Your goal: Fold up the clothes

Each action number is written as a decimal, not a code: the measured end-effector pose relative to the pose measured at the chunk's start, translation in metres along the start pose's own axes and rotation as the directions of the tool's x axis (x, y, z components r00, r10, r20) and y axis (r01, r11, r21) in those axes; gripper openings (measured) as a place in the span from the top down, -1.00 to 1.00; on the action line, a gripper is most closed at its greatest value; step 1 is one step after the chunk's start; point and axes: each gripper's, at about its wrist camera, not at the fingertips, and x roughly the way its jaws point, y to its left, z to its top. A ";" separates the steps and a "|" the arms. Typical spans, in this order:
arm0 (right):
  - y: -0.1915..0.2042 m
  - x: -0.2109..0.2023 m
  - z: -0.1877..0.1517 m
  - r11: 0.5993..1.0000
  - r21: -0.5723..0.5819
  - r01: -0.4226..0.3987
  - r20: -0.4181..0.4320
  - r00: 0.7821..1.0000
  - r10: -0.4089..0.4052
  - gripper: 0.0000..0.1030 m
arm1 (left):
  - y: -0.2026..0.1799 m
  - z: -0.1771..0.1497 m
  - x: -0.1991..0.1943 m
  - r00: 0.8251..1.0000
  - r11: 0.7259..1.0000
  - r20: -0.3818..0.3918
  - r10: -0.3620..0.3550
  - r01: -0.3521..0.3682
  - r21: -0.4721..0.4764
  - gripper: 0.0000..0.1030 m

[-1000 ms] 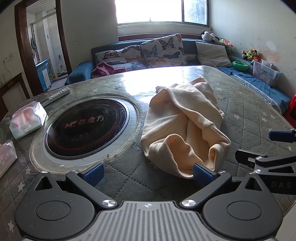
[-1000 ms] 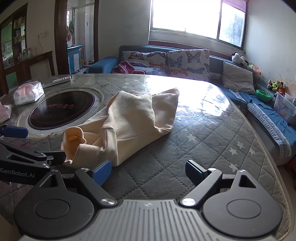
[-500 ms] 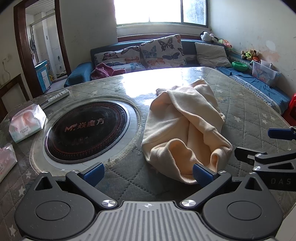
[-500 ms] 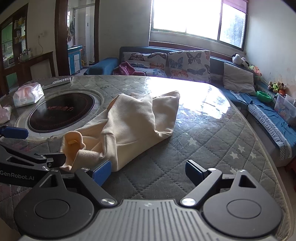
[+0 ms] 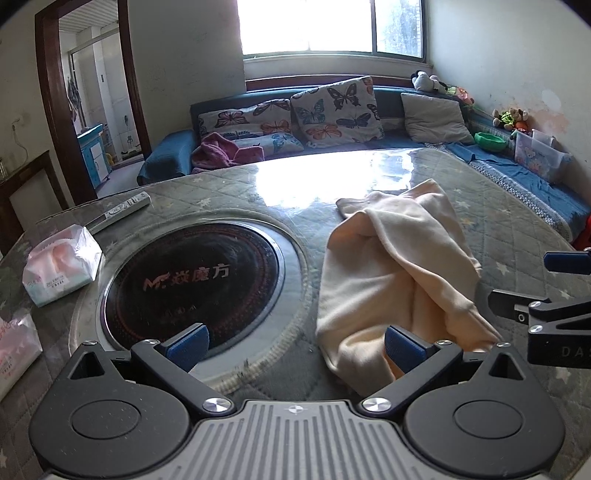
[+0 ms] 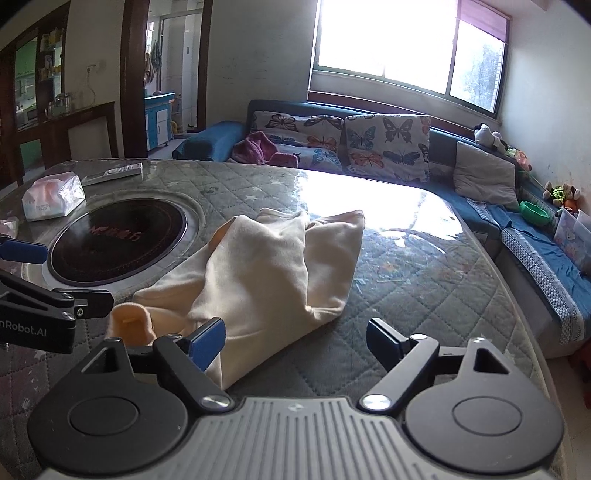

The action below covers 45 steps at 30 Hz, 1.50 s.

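A cream garment (image 5: 395, 273) lies bunched on the quilted round table (image 5: 517, 236), to the right of the black induction plate (image 5: 192, 284) set in the table's middle, its far end toward the sunlit far edge and its near end close to the edge where we stand. Ridged folds run along its length, and in the right wrist view a rolled cuff (image 6: 129, 321) of the garment (image 6: 273, 273) shows at the near left.

We hold both tongs low over the near edge, one at each side of the cloth's near end. The left gripper (image 5: 295, 341) is spread wide: its left blue pad sits over the rim of the plate, its right pad at the near hem of the garment, whether touching we cannot tell. The right gripper (image 6: 297, 341) is also spread wide, its left pad against the cloth's near corner and its right pad over bare quilt; nothing is pinched. Each tool shows at the side of the other's view, the right gripper (image 5: 546, 314) at the right edge and the left gripper (image 6: 48, 302) at the left edge.

Toward the table's left edge lie a tissue pack (image 5: 61, 267) and, beyond it, a remote control (image 5: 122, 212). Behind the table runs a blue sofa (image 5: 166, 162) with butterfly cushions (image 5: 332, 110) under a bright window (image 5: 328, 26).
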 end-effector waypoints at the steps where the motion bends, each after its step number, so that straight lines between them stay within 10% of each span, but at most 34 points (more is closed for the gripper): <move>1: 0.000 0.003 0.002 1.000 -0.001 -0.005 -0.002 1.000 0.005 -0.64 | 0.000 0.002 0.003 1.000 1.000 -0.003 0.000 0.000 0.003 -1.00; 25: 0.022 0.090 0.071 0.991 -0.083 -0.101 -0.051 0.994 0.097 -0.19 | 0.026 0.020 0.064 1.000 1.000 -0.009 -0.009 0.009 0.020 -0.77; 36: 0.037 0.126 0.077 0.984 -0.151 -0.094 -0.102 0.992 0.079 0.73 | 0.019 0.037 0.082 0.999 0.996 0.020 -0.049 0.047 0.076 -0.77; 45: -0.004 0.094 0.069 0.995 -0.040 -0.095 -0.036 0.995 0.093 0.81 | -0.016 0.056 0.102 0.979 0.960 0.081 -0.187 0.165 0.228 -0.77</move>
